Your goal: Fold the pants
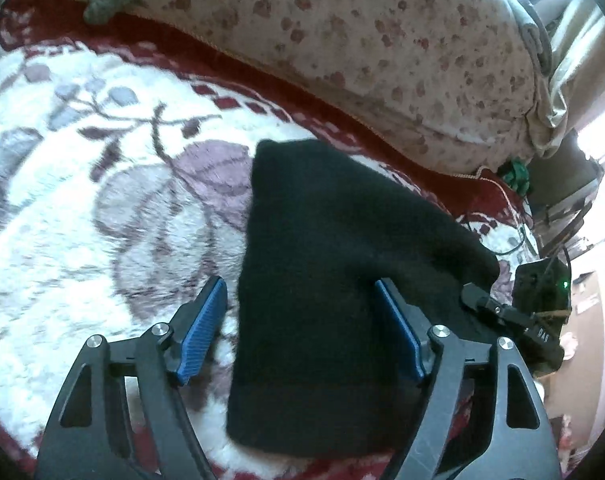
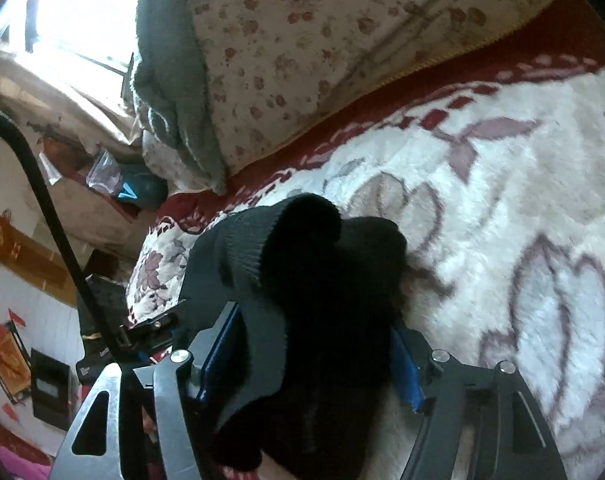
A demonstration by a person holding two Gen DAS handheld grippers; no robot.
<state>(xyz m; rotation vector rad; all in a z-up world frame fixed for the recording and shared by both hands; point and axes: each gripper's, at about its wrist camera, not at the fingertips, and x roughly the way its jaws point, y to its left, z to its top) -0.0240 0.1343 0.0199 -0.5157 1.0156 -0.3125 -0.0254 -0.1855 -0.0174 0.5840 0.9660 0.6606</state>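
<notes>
The left gripper [image 1: 300,332] hovers with fingers wide apart, one either side of the black pants [image 1: 322,280], which lie folded on the floral blanket [image 1: 102,200] of the bed, apparently released. At the right, the right gripper [image 2: 314,356] straddles bunched cloth; whether its fingers press cannot be told. No containers show.

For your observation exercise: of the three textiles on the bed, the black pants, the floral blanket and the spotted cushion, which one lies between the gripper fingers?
The black pants: they lie between both grippers' fingers, on the floral blanket; the spotted cushion sits behind.
</notes>
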